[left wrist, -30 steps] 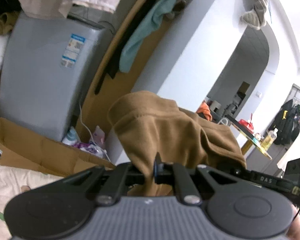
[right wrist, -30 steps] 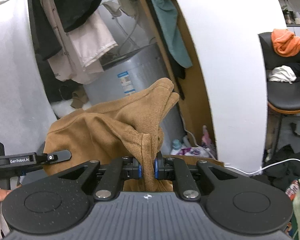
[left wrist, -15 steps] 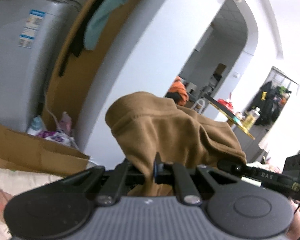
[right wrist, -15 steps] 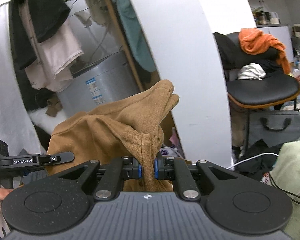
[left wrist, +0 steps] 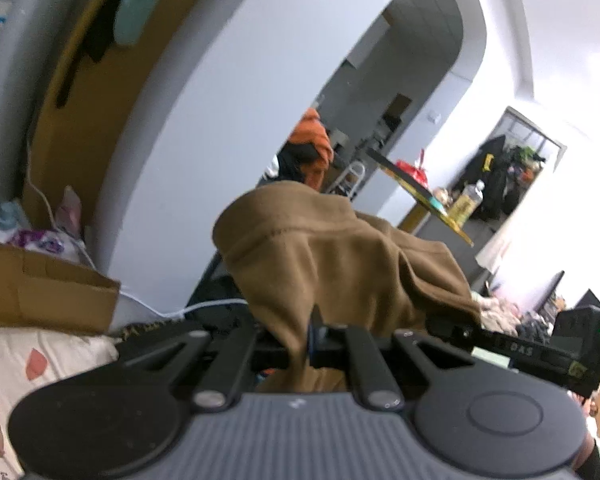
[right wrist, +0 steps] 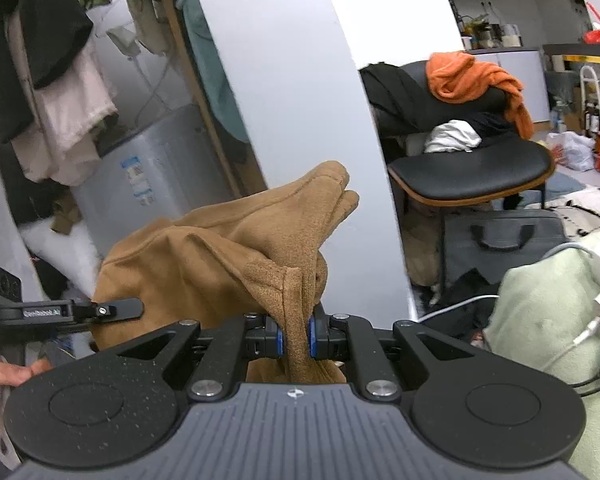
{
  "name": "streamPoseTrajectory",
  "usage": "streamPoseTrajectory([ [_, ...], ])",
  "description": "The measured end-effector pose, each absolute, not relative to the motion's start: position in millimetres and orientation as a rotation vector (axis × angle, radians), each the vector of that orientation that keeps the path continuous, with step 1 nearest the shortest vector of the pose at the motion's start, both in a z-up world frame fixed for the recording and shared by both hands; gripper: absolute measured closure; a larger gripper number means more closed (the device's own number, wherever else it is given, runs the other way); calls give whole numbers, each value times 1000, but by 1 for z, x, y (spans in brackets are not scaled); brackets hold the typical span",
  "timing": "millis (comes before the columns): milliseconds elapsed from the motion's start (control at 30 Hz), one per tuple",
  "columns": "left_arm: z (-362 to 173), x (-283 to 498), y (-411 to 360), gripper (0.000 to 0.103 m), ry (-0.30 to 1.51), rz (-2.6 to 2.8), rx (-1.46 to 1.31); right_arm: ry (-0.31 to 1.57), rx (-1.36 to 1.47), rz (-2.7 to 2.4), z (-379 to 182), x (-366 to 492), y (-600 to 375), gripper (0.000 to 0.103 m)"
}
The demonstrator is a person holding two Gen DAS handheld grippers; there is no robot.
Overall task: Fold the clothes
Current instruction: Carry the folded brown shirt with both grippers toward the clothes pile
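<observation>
Garment [right wrist: 236,256], brown, hangs bunched in the air between both grippers: left gripper [left wrist: 306,346] and right gripper [right wrist: 294,338] each clamp a fold. White pillar [right wrist: 320,120] stands just behind; chair [right wrist: 472,172] rightward.

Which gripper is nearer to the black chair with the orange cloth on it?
Right, probably. The black padded chair looms just right of the right gripper; from the left gripper, its orange cloth looks small, far ahead.

Tan garment [right wrist: 220,256]; orange cloth [right wrist: 472,76] over black chair [right wrist: 472,168]; pale green blanket [right wrist: 540,312] below chair.
</observation>
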State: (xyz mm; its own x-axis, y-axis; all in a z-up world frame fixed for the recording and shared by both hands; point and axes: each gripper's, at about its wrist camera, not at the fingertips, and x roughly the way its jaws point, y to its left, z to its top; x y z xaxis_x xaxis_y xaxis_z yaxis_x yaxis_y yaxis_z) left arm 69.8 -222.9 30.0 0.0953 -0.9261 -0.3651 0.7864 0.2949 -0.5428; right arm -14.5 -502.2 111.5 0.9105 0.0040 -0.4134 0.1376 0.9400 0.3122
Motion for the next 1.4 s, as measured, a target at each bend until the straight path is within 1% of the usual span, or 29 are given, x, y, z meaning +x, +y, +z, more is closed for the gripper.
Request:
streamPoseTrajectory([
  [367, -20, 82, -265, 96, 778, -1377, -226, 477, 302, -152, 65, 3, -533, 92],
  [500, -49, 91, -281, 96, 801, -1383, -232, 498, 296, -179, 47, 16, -548, 92],
  [867, -128, 114, -318, 97, 861, -1381, -226, 584, 313, -206, -40, 64, -577, 92],
  [1133, -177, 113, -333, 96, 859, -1384, -195, 636, 309, -235, -104, 82, -582, 92],
  [1400, -212, 135, -349, 96, 880, -1375, -203, 637, 297, -262, -135, 103, -592, 92],
])
